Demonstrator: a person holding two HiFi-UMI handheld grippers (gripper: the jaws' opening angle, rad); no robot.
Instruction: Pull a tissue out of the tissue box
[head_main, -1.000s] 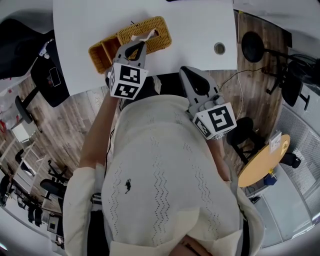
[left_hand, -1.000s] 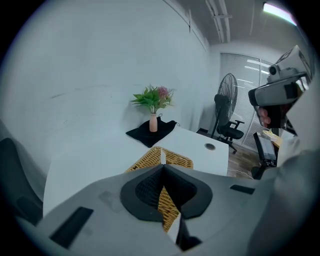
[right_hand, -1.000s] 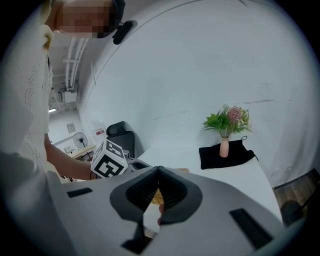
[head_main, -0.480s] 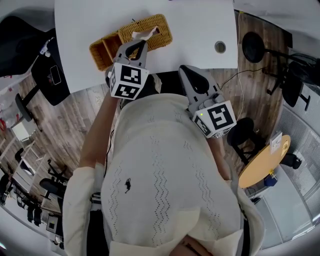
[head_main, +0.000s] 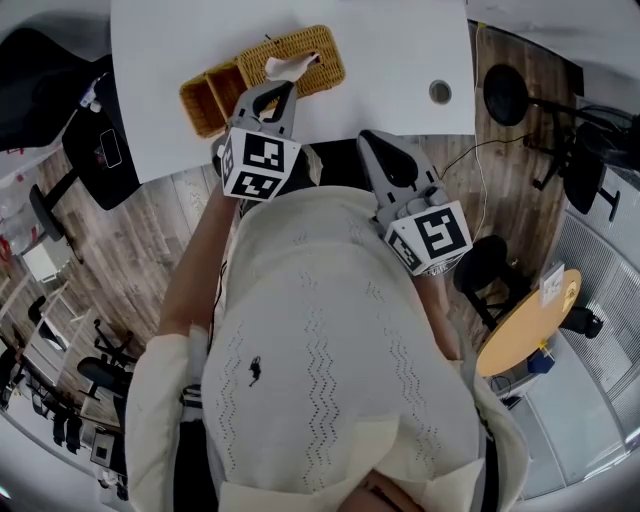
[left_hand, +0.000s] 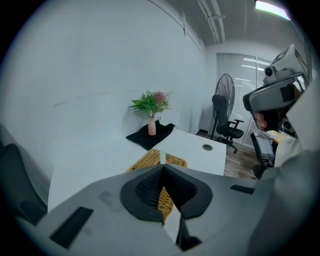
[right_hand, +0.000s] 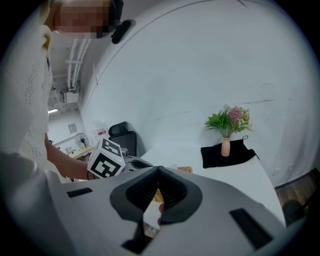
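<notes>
1. Compared with one second ago, the wicker tissue box (head_main: 262, 76) lies a little higher in the head view, and the tissue (head_main: 290, 66) stands up more from its slot.
2. The box rests on the white table (head_main: 390, 50), in the upper left-centre of the frame.
3. The left gripper (head_main: 277, 93) is clenched on nothing, its tips just below the tissue.
4. The right gripper (head_main: 375, 145) is also closed and empty, at the table's near edge in the middle of the frame.

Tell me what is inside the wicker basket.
A white tissue pokes up through the slot in the woven top of the basket. Whatever lies below is hidden under that top, and the left gripper covers part of the near side.
</notes>
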